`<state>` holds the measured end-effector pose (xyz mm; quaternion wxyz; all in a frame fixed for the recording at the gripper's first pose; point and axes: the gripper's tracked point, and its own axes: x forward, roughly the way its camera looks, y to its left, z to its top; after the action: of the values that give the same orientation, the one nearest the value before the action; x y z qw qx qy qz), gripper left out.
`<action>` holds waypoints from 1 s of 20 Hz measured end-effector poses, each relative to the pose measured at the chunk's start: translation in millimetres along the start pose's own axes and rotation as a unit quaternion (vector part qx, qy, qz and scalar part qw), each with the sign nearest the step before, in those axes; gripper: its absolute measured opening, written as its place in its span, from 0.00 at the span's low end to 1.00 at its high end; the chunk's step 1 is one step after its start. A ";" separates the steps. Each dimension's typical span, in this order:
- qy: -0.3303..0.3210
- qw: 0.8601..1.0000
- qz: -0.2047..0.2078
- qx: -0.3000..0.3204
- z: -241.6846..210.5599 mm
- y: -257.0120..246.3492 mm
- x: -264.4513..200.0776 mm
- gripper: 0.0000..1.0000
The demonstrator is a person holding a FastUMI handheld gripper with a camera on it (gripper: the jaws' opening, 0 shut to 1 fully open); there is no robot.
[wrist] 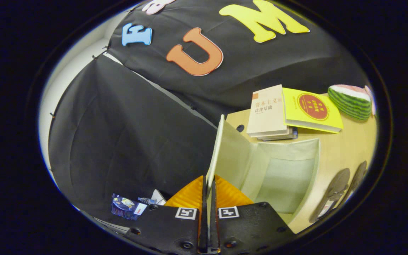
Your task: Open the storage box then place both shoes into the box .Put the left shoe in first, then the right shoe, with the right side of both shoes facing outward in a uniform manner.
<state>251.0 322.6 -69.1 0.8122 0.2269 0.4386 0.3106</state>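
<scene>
The gripper [208, 187] was tilted, so that the scene ahead of it ran at a slant. Its jaws stood nearly together, with only a thin slot left between them. In that slot sat the edge of the storage box lid [215, 152], a pale panel that rose from between the fingers [190, 194], and both of them pressed on it from either side. Each finger carried a square marker near its base.

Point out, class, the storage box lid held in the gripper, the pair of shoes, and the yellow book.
storage box lid [229, 156], gripper view, on its pale inner face, ahead of the fingers pinching its edge.
shoes [335, 193], gripper view, on the nearer shoe's dark sole.
yellow book [312, 108], gripper view, on its front cover.
</scene>
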 end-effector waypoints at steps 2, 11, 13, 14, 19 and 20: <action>-0.003 1.000 0.006 -0.005 -4.0 15.2 16.0 0.10; -0.008 0.994 -0.049 -0.097 -41.1 24.7 33.6 1.00; -0.008 0.995 -0.051 -0.091 -44.4 20.9 30.2 1.00; -0.009 0.994 -0.052 -0.091 -46.0 16.7 27.0 1.00; -0.006 0.993 -0.079 -0.083 -53.9 -24.6 -3.3 1.00; -0.010 0.992 -0.088 -0.086 -53.0 -35.7 -11.1 1.00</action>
<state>212.0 294.7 -112.7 0.8570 0.1198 0.4207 0.2723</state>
